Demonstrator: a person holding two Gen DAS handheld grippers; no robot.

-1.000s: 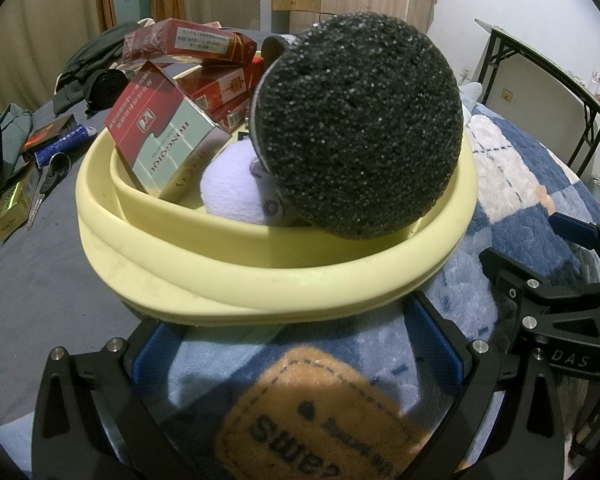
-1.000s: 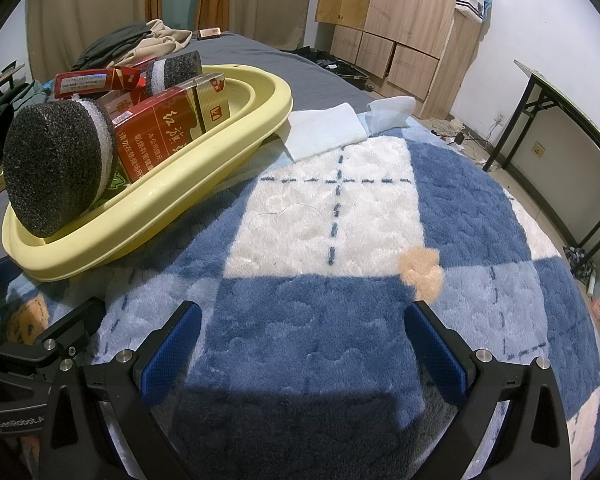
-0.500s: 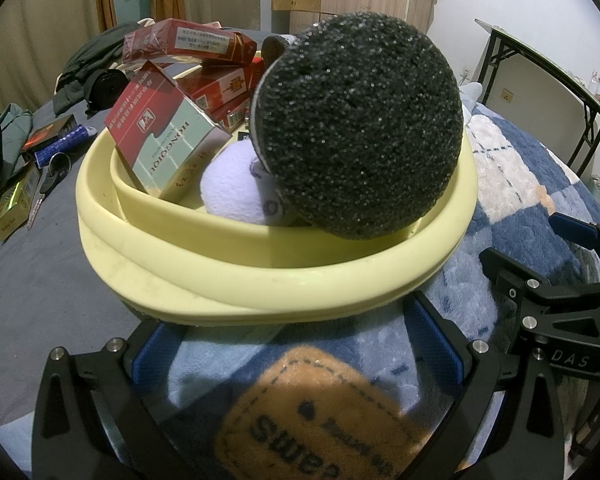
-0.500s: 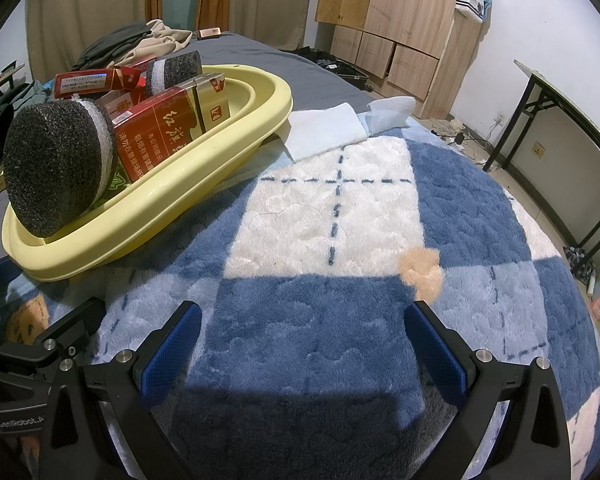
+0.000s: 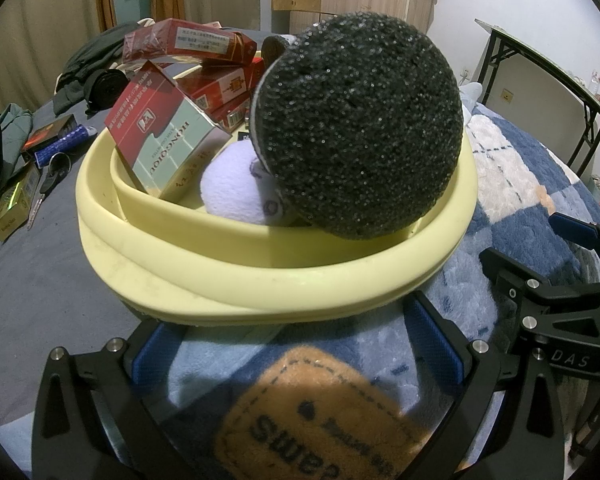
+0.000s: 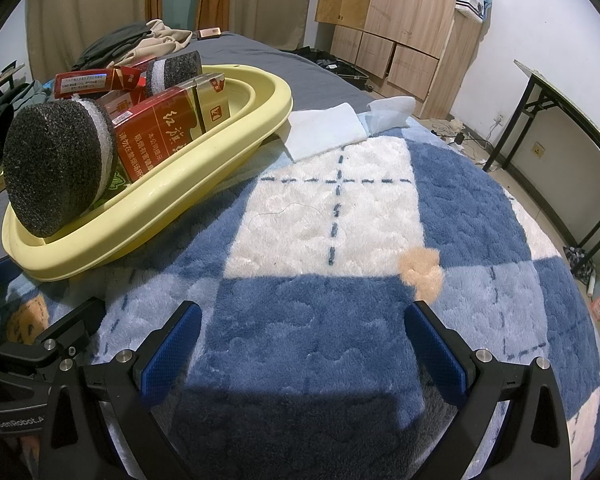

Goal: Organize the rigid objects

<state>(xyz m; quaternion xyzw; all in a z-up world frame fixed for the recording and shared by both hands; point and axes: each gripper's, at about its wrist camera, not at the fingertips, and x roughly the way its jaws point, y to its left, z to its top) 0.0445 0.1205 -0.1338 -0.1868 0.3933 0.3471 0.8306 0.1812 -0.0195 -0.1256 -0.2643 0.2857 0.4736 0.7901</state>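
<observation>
A yellow oval basin (image 5: 260,280) sits on a blue and white plush blanket (image 6: 340,208). It holds a black foam disc (image 5: 360,128), several red cigarette boxes (image 5: 160,136) and a white plush lump (image 5: 232,188). The basin (image 6: 204,164) is at the left in the right wrist view, with the foam disc (image 6: 56,168), red boxes (image 6: 160,136) and a second foam roll (image 6: 176,70). My left gripper (image 5: 296,344) is open and empty just in front of the basin's near rim. My right gripper (image 6: 300,340) is open and empty over bare blanket, right of the basin.
Two folded white cloths (image 6: 324,130) lie beyond the basin. Small boxes and scissors (image 5: 48,176) lie on the grey sheet at the left. A folding table (image 6: 572,128) stands at the right, wooden cabinets (image 6: 400,20) behind. An orange patch label (image 5: 320,412) lies under the left gripper.
</observation>
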